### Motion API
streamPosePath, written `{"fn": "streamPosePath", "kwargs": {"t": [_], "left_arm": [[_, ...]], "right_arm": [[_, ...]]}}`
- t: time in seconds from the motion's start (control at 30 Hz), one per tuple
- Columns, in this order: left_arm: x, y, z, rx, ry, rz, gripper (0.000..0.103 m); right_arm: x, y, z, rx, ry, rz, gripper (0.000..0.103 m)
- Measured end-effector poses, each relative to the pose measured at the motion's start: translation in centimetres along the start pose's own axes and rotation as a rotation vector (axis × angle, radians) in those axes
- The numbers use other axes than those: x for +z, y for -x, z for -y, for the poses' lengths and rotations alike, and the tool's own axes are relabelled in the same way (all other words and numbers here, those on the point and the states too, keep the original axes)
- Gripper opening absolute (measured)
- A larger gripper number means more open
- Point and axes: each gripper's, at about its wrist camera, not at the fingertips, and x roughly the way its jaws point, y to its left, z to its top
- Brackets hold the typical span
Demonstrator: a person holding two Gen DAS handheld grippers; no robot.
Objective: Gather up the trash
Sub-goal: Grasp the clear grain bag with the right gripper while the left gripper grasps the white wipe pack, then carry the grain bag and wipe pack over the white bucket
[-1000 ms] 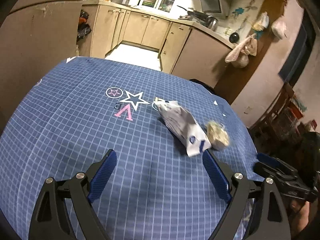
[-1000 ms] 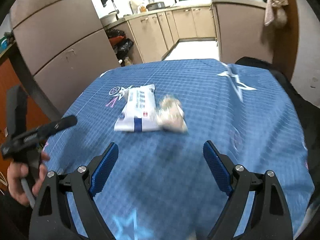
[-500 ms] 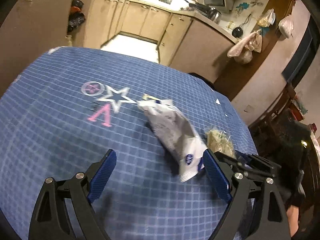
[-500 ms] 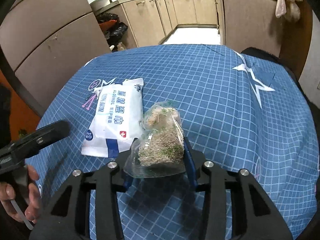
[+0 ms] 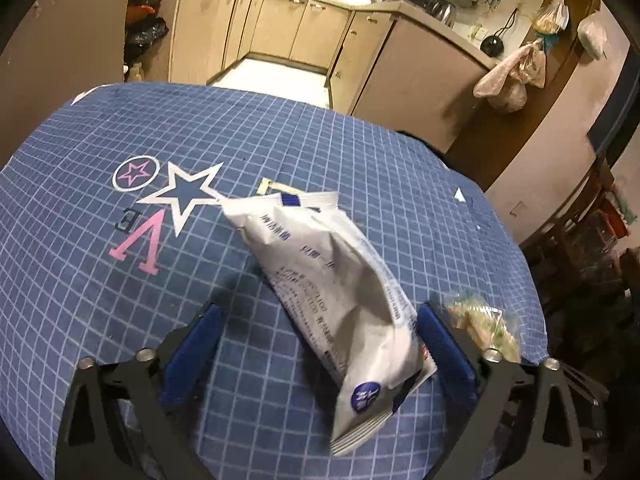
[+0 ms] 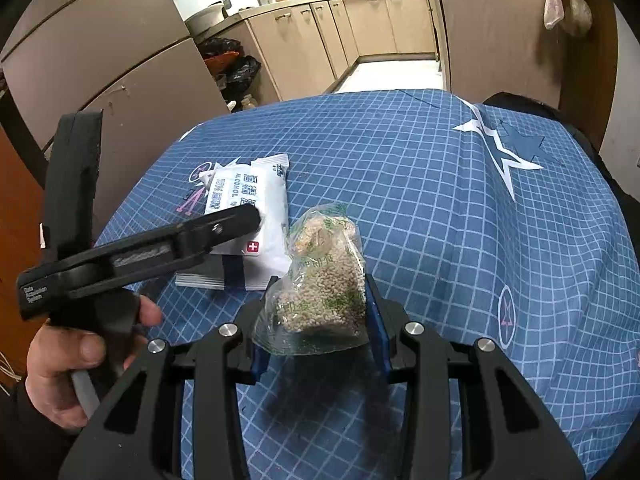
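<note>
A white alcohol-wipes packet (image 5: 340, 284) lies on the blue checked tablecloth (image 5: 120, 280). My left gripper (image 5: 316, 356) is open, its blue fingers on either side of the packet's near end, the right finger against it. The packet also shows in the right wrist view (image 6: 256, 216), partly behind the left gripper's black body (image 6: 132, 248). My right gripper (image 6: 320, 332) is shut on a clear bag of grain (image 6: 324, 284). In the left wrist view the bag (image 5: 484, 324) sits just right of my left gripper's right finger.
The table's far and right edges drop off toward kitchen cabinets (image 5: 304, 28) and a dark chair (image 6: 516, 104). Star prints mark the cloth (image 5: 184, 192). A hand (image 6: 68, 364) holds the left gripper's handle at the left of the table.
My right gripper has closed on the grain bag. My left gripper has moved forward until its open fingers straddle the near end of the white packet.
</note>
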Motion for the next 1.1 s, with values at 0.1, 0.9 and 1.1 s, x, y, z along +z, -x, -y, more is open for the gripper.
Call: {"fn": "streamPosePath", "kwargs": {"t": [0.1, 0.9, 1.1], "left_arm": [[-0.1, 0.4, 0.9, -0.026, -0.009, 0.020, 0.049], [-7.0, 16.2, 2.9, -0.018, -0.248, 0.306, 0.033], [-10.8, 19.3, 7.6, -0.116, -0.353, 0.314, 0.033]], "right_arm": [[-0.3, 0.5, -0.4, -0.017, 0.007, 0.022, 0.038], [-5.3, 13.3, -2.3, -0.290, -0.004, 0.264, 0.037], [-9.5, 18.8, -1.5, -0.410, -0.067, 0.312, 0.037]]}}
